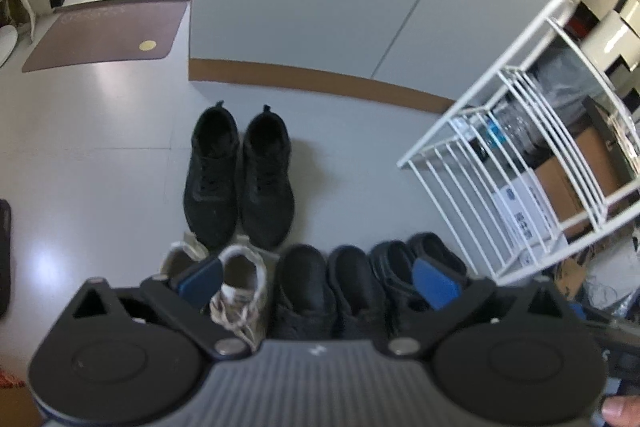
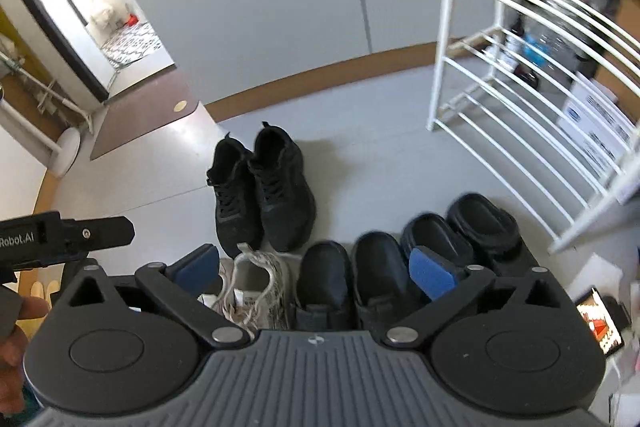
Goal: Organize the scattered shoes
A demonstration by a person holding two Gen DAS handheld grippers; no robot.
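Fingers [image 1: 202,281] of both grippers stand wide apart, holding nothing, above the shoes [image 1: 240,179].

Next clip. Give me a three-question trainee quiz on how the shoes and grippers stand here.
1. True or false: the black sneakers stand as a pair beside each other.
2. What stands right of the black slip-on shoes in the near row? A) black clogs B) boots C) sandals
3. Fill in: both the left gripper and the right gripper are ____, holding nothing.

Key: 1 true; 2 A; 3 open. The white laced sneakers end the row's left; the white wire rack holds no shoes.
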